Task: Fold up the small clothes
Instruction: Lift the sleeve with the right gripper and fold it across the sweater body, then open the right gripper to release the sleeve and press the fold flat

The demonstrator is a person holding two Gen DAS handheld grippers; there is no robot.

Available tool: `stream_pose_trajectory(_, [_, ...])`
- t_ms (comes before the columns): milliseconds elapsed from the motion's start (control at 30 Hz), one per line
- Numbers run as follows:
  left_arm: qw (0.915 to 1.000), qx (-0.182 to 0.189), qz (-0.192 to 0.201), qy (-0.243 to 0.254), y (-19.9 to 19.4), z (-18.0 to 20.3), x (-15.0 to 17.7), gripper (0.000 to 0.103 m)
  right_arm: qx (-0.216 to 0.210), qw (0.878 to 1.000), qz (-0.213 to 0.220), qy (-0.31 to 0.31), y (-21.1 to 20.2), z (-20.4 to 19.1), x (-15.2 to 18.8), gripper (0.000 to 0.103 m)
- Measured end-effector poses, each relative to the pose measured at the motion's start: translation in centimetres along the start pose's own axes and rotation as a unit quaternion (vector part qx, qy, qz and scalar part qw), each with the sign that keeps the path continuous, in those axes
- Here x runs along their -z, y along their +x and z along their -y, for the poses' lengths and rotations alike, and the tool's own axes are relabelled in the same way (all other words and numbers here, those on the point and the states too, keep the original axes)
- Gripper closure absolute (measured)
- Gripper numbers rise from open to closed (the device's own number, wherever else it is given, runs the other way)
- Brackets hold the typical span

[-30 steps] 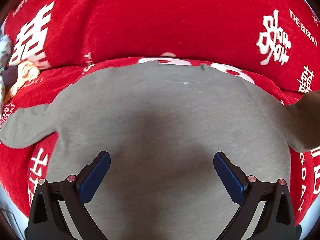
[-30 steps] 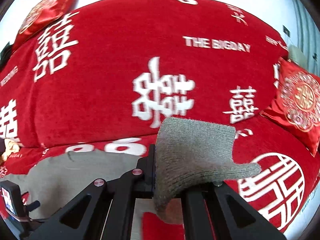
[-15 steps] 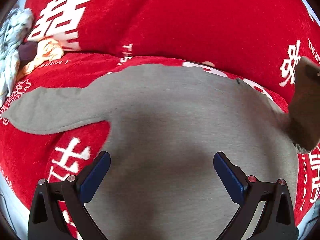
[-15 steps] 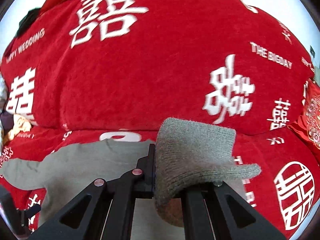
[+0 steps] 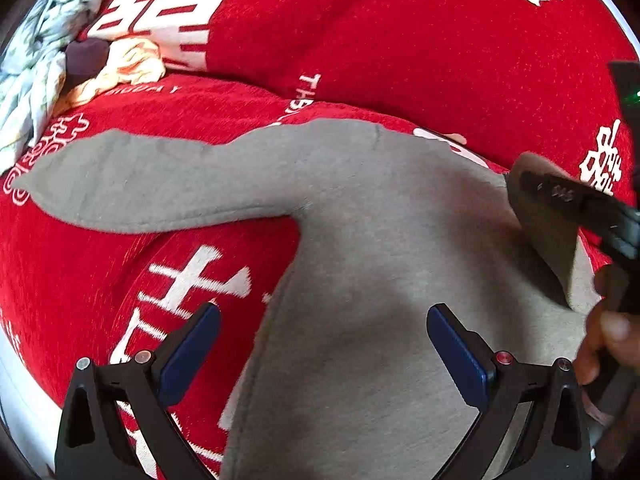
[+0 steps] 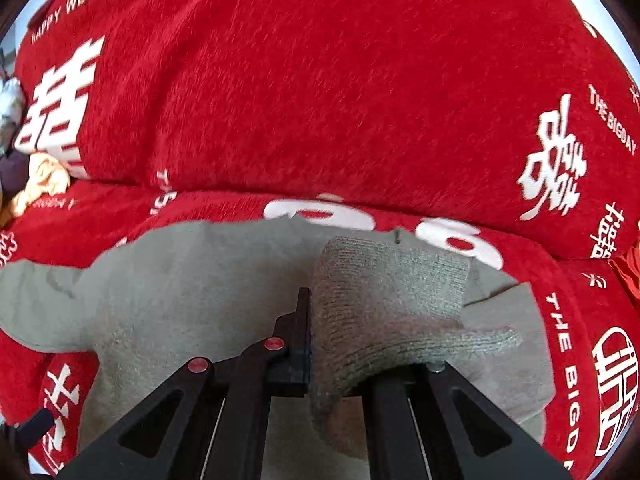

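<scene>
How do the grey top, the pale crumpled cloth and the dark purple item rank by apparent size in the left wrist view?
1. Grey top, by far the largest.
2. Pale crumpled cloth, partly cut off at the edge.
3. Dark purple item, smallest.
The last two lie farther away, so they look shrunk.

sweater [image 5: 360, 240] hem cut off below, right gripper [image 6: 340, 340] fingers hidden by cuff [image 6: 392, 292]

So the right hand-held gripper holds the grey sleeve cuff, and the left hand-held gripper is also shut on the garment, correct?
Not quite. The right hand-held gripper does hold the sleeve cuff, but the left hand-held gripper is open above the grey garment, as the left wrist view shows.
</scene>
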State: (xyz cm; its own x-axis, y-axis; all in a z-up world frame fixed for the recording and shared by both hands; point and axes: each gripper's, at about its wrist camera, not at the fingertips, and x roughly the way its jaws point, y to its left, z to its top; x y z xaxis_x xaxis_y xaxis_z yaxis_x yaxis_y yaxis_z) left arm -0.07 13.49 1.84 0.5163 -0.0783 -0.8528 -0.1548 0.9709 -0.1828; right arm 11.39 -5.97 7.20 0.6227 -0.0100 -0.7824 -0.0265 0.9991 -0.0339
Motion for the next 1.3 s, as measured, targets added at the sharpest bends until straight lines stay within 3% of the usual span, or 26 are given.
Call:
stream_pose_trajectory(200, [0.9995,0.009,-0.004,-0.031,-0.4,-2.3,1.2,0.0,-0.006,0.998,-0.036,-0.043,2.0,-3.0,1.3,0.092])
stream_pose_trajectory(267, [0.9993,0.014,-0.003,-0.035,-0.5,-2.8,1.5,0.0,-0.015,0.997,-0.045,-0.058,2.4,-4.0,1.6,0.078])
stream_pose_trajectory(333, [0.9991,0.016,0.0,-0.04,-0.9,-3.2,2.1,0.0,-0.043,0.995,-0.054,-0.074,2.5,-5.2,1.9,0.045])
stream_pose_trajectory(533, [0.9987,0.016,-0.002,-0.049,-1.3,-3.9,2.7,0.0,-0.083,0.988,-0.026,-0.128,-0.1,-7.4,2.3,0.042])
stream_pose_trajectory(700, [0.9989,0.021,0.005,-0.041,-1.6,-2.8,1.8,0.0,-0.122,0.991,-0.001,-0.051,-3.4,-1.1,1.3,0.037])
stream_pose_trajectory(800, [0.9994,0.025,0.011,-0.019,-1.8,-0.7,1.1,0.0,-0.076,0.997,0.016,-0.006,-3.8,4.6,1.4,0.034])
stream_pose_trajectory(900, [0.9992,0.036,0.01,0.012,-1.7,2.3,0.2,0.0,0.029,0.999,-0.004,0.028,-2.0,11.0,2.8,0.034])
stream_pose_trajectory(1033, [0.9976,0.044,0.015,0.052,-0.7,6.8,-1.5,0.0,0.069,0.992,-0.043,0.095,0.5,16.9,5.2,0.034])
stream_pose_trajectory(1133, [0.9945,0.063,0.012,0.083,1.0,10.6,-2.8,0.0,0.07,0.991,-0.052,0.101,1.7,17.5,6.5,0.034])
stream_pose_trajectory(1200, [0.9933,0.068,-0.006,0.093,2.9,11.9,-3.4,0.0,0.067,0.993,-0.053,0.078,2.6,15.8,6.9,0.034])
stream_pose_trajectory(1233, [0.9938,0.055,-0.016,0.096,4.0,12.2,-3.5,0.0,0.066,0.994,-0.05,0.067,2.6,14.9,7.2,0.034])
stream_pose_trajectory(1300, [0.9943,-0.007,-0.031,0.102,6.2,12.0,-3.3,0.0,0.073,0.997,-0.027,0.027,2.3,12.4,7.4,0.034])
